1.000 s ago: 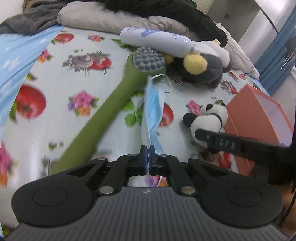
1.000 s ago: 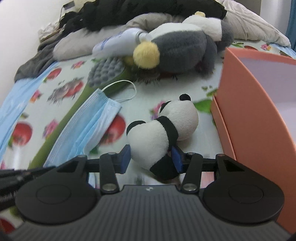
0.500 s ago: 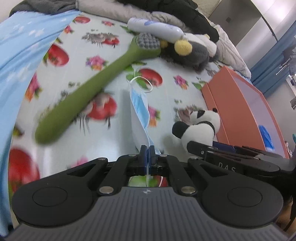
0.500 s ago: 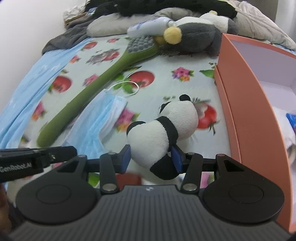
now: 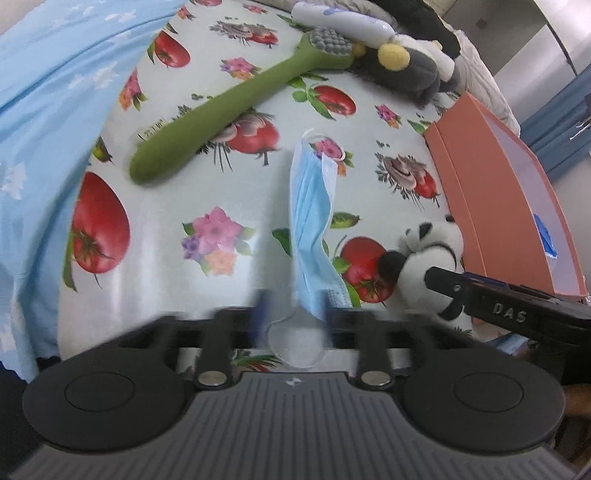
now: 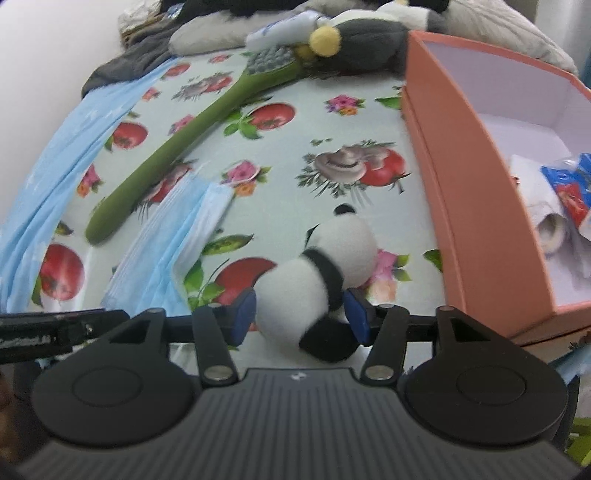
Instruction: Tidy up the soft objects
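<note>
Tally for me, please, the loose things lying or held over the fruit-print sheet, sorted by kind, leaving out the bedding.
Plush toys: 2 (panda in the right claw, grey penguin-like plush)
Face masks: 1 (blue mask at the open left claw)
Green long-handled brushes: 1
White bottles: 1
Orange boxes: 1
Total: 6

Fruit-print bedsheet (image 5: 229, 206), white wall (image 6: 55, 44), blue curtain (image 5: 561, 122)

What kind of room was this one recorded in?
Most likely a bedroom: the work surface looks like a bed with a fruit-and-flower sheet, a pillow and dark clothes heaped at its far end.
</note>
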The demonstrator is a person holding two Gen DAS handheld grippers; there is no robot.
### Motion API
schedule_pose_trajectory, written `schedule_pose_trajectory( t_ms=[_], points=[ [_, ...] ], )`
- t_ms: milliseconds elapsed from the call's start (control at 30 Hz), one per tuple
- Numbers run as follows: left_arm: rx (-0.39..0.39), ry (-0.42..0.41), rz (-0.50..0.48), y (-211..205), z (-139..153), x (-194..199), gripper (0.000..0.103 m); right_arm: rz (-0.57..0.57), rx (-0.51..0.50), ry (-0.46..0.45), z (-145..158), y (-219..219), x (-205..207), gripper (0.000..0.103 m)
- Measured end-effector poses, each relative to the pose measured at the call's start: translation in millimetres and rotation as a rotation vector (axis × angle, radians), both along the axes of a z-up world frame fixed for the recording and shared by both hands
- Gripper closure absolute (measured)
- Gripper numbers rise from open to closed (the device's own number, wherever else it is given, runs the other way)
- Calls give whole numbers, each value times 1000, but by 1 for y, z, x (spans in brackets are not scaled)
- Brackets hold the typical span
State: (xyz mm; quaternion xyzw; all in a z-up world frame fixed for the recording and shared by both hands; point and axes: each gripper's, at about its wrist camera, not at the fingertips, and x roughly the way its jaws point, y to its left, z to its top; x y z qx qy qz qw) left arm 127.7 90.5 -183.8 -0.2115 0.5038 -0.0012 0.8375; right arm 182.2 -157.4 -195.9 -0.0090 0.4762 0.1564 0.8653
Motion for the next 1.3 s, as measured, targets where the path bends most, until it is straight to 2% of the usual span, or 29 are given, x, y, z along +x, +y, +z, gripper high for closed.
schedule_pose_trajectory(
  t_ms=[200,333,467,567,800,1033,1167,1233,1300],
  points=[
    [-1,-58,-17,1,7,16,42,-89,51,-17,1,-10,2,44],
    [58,-74,-42,-9,7,34,42,-161,61,-9,-5,-14,8,44],
    [141,-87,-71,-19,5,49,37,-216,56,-17,-10,-18,9,44],
    [173,-79,-85,-23,-3,59,36,-236,74,15,-18,-21,12,45],
    [261,-49,-111,-33,-23,72,36,-197,85,11,-25,-16,18,53],
    [332,-14,-127,-36,-38,82,36,-164,82,-16,-24,-18,23,54],
    [331,-15,-120,-36,-42,85,37,-136,74,-20,-27,-18,27,53],
    [333,-15,-122,-39,-42,86,41,-132,75,-6,-30,-18,30,52],
    [324,-19,-136,-43,-41,86,54,-127,95,21,-35,-20,34,53]
  ],
)
